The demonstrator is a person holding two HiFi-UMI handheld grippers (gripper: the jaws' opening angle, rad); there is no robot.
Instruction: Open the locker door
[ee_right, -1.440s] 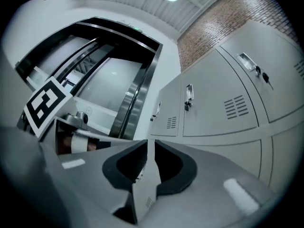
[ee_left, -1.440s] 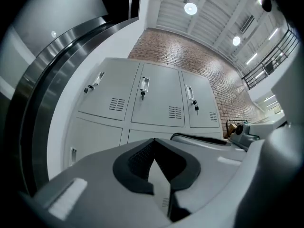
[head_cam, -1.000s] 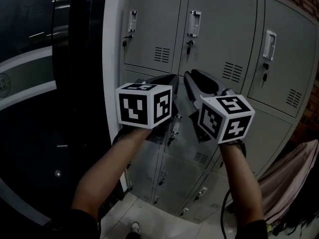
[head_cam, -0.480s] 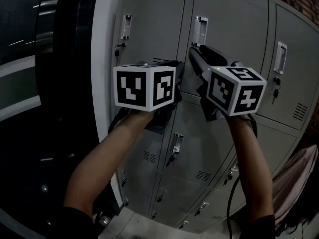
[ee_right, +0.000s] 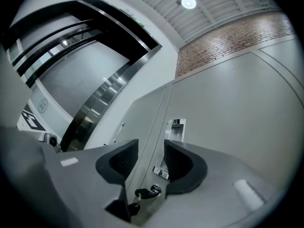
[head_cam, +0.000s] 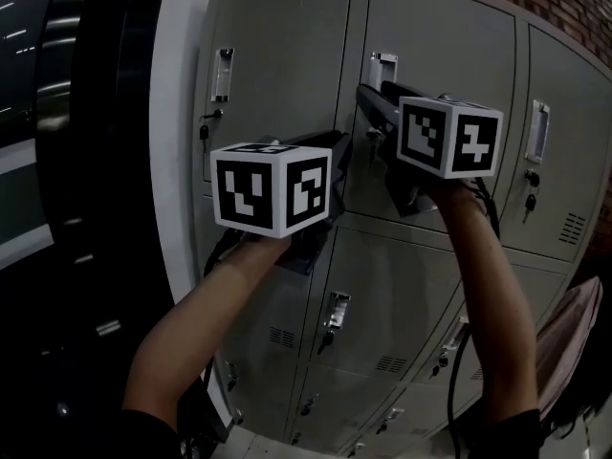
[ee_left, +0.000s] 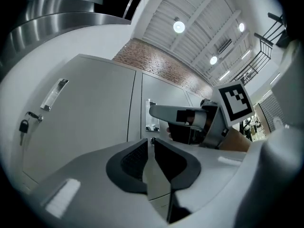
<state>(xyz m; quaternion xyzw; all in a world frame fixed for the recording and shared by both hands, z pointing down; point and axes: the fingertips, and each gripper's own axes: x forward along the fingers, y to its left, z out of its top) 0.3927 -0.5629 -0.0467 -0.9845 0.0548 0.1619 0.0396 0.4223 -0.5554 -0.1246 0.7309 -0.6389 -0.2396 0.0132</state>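
- Grey metal locker bank (head_cam: 287,285) fills the head view. A dark glossy wall (head_cam: 57,208) and a white column (head_cam: 177,161) run along its left edge.
- Top-left door (head_cam: 287,55): shut. An upright left handle (head_cam: 222,73) sits near its left edge, with a hanging key (head_cam: 204,132) just under it.
- Left gripper (ee_left: 151,144): held up before the seam between the top-left door and the middle one. Jaws are drawn almost together, with only a thin slit and nothing in it.
- Locker door (head_cam: 440,36), middle of the top row: shut, flush with its neighbours. Its door handle (head_cam: 382,68) is at the left edge.
- Right gripper (ee_right: 151,144): nose at that left edge, just below the door handle. Jaws are spreading and the pads press on nothing. Through the gap show the door seam, a latch plate (ee_right: 160,173) and a lock key (ee_right: 145,192) in its lock.
- Top-right door (head_cam: 574,94): shut, right handle (head_cam: 538,130) near its left edge.
- Brick wall (head_cam: 564,3) stands above the bank's upper right corner, and a pinkish cloth (head_cam: 564,342) hangs by its lower right.
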